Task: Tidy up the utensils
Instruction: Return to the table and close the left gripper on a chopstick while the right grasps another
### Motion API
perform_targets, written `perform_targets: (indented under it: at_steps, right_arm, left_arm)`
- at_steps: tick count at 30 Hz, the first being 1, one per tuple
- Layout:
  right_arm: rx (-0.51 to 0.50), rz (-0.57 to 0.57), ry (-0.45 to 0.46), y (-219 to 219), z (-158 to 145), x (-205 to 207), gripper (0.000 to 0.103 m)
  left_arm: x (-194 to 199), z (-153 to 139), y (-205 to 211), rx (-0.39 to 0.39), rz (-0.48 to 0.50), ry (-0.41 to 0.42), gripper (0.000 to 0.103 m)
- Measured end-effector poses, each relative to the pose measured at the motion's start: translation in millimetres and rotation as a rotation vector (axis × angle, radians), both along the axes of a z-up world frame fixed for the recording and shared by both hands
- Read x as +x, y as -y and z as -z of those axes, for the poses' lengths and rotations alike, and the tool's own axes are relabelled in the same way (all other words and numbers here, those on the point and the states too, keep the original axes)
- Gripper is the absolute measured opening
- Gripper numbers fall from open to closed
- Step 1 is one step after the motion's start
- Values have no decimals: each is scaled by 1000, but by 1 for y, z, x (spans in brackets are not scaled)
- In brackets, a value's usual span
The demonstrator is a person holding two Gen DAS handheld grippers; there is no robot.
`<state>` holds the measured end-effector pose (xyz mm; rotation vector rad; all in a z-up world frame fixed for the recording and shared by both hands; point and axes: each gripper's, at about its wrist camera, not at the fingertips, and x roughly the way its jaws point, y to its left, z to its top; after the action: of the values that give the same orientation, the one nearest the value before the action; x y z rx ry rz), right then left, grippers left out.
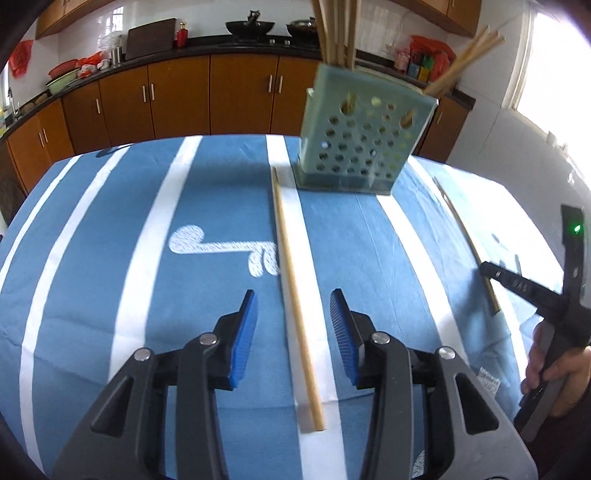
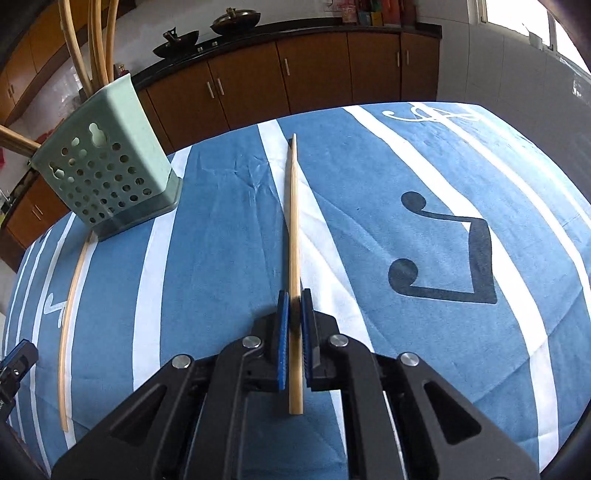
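Note:
A pale green perforated utensil holder (image 1: 354, 147) (image 2: 107, 162) stands on the blue striped tablecloth (image 1: 110, 240), with several wooden chopsticks upright in it. One loose chopstick (image 1: 280, 221) lies flat on a white stripe, running between the fingers of my left gripper (image 1: 293, 295). Those blue pads stand apart on either side and do not touch it. My right gripper (image 2: 294, 295) is shut on a second chopstick (image 2: 293, 206), gripped near its thick end and pointing away over the cloth. The right wrist view also catches the first chopstick (image 2: 74, 291) at the left.
A person's hand (image 1: 554, 373) holds the right gripper at the right edge of the left wrist view. Behind the table run brown kitchen cabinets (image 1: 177, 99) and a dark counter with woks (image 1: 251, 26). A bright window (image 1: 554, 66) is at the right.

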<state>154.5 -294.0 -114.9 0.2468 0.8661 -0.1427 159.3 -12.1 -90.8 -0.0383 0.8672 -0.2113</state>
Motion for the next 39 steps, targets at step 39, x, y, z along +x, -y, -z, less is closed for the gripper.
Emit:
perform_targets:
  at_steps: [39]
  right_arm:
    - [-101,-168,23,-40,2,13,8]
  left_arm:
    - [45,23,-47,53,-94,-9,18]
